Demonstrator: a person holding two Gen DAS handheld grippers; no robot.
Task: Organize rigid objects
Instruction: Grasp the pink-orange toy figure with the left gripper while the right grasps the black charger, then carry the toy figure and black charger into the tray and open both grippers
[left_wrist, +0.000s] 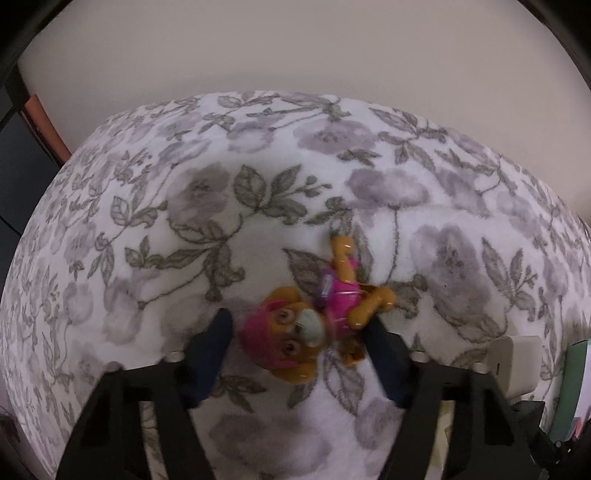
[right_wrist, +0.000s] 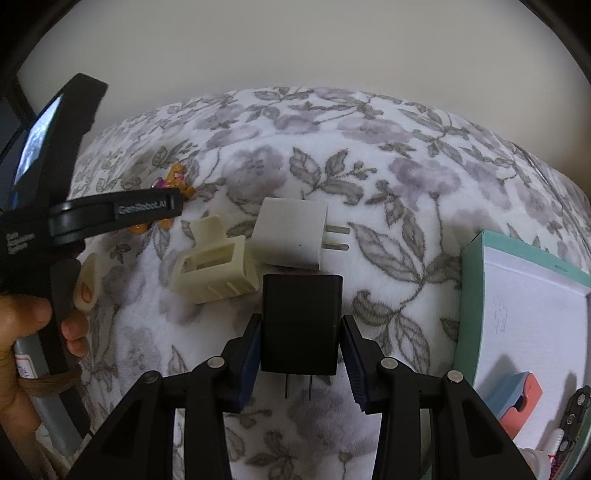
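Two tongs at work over a flowered blanket (right_wrist: 406, 177), which looks soft and yielding, so pressing down will sink things into it. Left tongs (left_wrist: 299, 354) stand apart around a toy dog (left_wrist: 314, 317) in pink, lying on its side on the blanket; the pads flank its head and body but do not clearly press yet, picture blurred. Toy looks like hard, glossy plastic: light, stiff, likely slippery on the round head. Better hold probably across the trunk, where the sides are flatter. Right tongs (right_wrist: 301, 354) sit either side of a black charger (right_wrist: 301, 321), prongs pointing toward the camera; left pad looks to touch its side, right pad shows a narrow gap, so not clamped as far as I can tell. Charger is a smooth, rigid block, flat-sided, easy to pinch squarely at mid-body, away from the prongs. Near it lie a white charger (right_wrist: 290, 236) and a cream hair clip (right_wrist: 212, 264). Open teal box (right_wrist: 476, 295) to the right, already holding small items, judged the destination.
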